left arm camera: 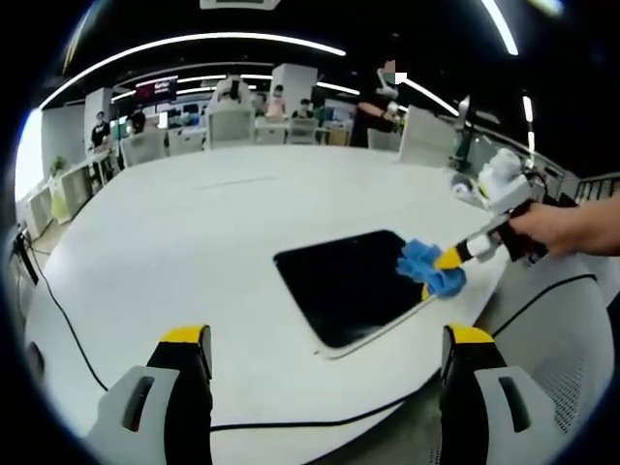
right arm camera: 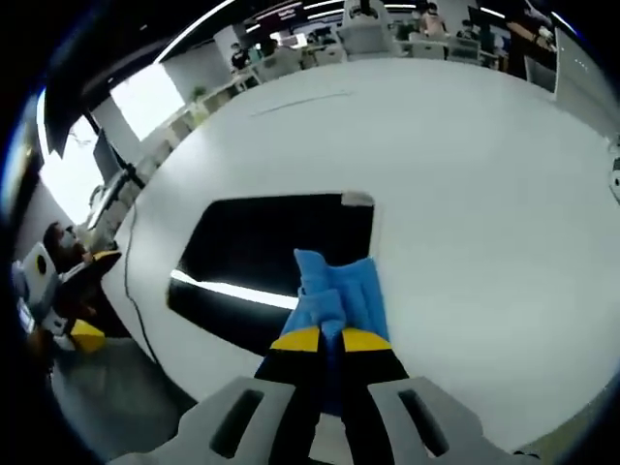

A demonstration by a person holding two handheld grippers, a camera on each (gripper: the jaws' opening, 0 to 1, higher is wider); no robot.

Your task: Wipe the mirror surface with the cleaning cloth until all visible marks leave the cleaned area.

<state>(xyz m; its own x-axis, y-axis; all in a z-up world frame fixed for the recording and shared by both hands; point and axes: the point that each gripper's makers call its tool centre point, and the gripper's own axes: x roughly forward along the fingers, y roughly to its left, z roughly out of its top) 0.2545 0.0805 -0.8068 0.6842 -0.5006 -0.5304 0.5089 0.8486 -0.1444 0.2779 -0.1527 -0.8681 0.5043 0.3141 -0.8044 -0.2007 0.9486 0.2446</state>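
Note:
A dark rectangular mirror (left arm camera: 344, 284) lies flat on the white table (left arm camera: 194, 242). In the right gripper view the mirror (right arm camera: 262, 257) reflects a bright ceiling light strip. My right gripper (right arm camera: 329, 341) is shut on a blue cleaning cloth (right arm camera: 339, 295), which is pressed on the mirror's near right corner. The left gripper view shows that right gripper (left arm camera: 441, 266) coming in from the right with the cloth (left arm camera: 426, 268) at the mirror's right edge, held by a person's hand (left arm camera: 567, 225). My left gripper (left arm camera: 325, 339) hovers open, back from the mirror, with nothing between its fingers.
A black cable (left arm camera: 68, 325) runs along the table's left and front edge. White chairs (left arm camera: 231, 126) and people stand beyond the far side of the table. The table's rim (right arm camera: 145, 339) is close to the mirror's left side in the right gripper view.

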